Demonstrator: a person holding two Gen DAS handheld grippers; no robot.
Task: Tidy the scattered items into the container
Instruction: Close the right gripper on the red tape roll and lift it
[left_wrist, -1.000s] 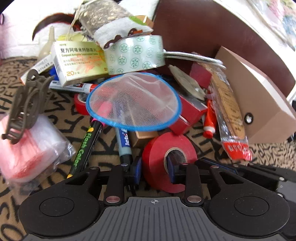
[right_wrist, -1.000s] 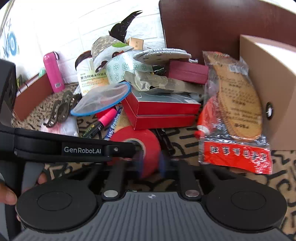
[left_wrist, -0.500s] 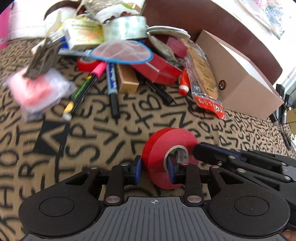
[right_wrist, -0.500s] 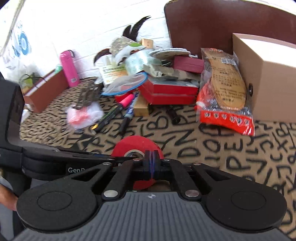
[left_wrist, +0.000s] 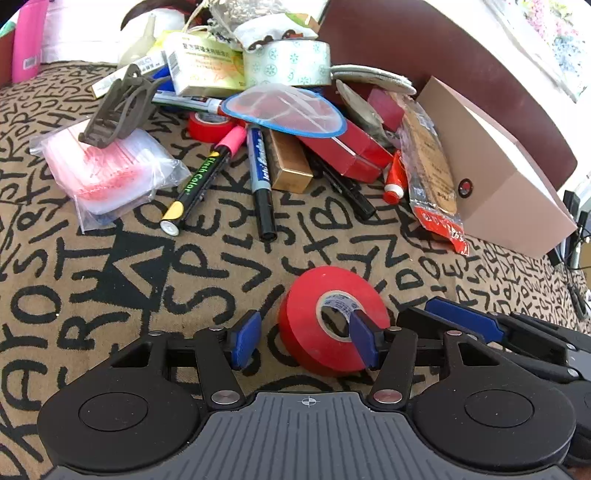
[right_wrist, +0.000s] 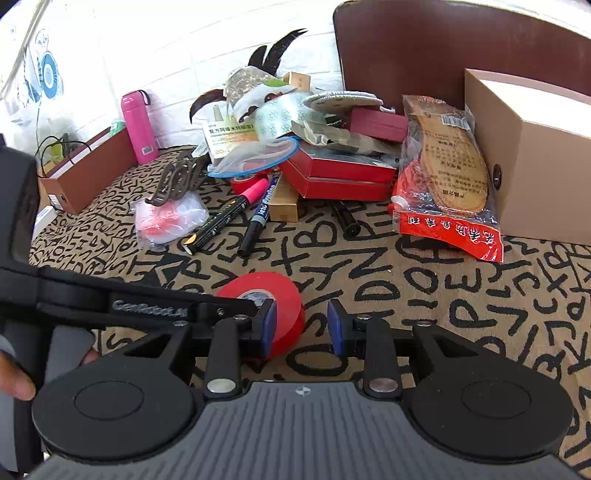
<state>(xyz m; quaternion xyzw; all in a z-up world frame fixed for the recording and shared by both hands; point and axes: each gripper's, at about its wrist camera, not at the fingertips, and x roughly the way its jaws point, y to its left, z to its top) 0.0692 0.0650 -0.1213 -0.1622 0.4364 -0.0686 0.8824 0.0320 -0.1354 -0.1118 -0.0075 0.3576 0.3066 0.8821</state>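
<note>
Left wrist view: my left gripper (left_wrist: 303, 338) has just been opening, released around the glossy red tape roll (left_wrist: 332, 317) (one pad inside its core). Right wrist view: my right gripper (right_wrist: 301, 326), also just opening, holds nothing; the roll (right_wrist: 273, 299) lies at eleven o'clock, on the letter-patterned cloth (right_wrist: 406, 295).

We cannot see the near edge of the red tape roll (right_wrist: 271, 295): the left tool's (left_wrist: 303, 345) arm covers it in the right wrist view. Behind the roll, the red boxes (right_wrist: 340, 173) lie half buried under the heap. The cardboard box (right_wrist: 532, 147) runs off the right edge.
</note>
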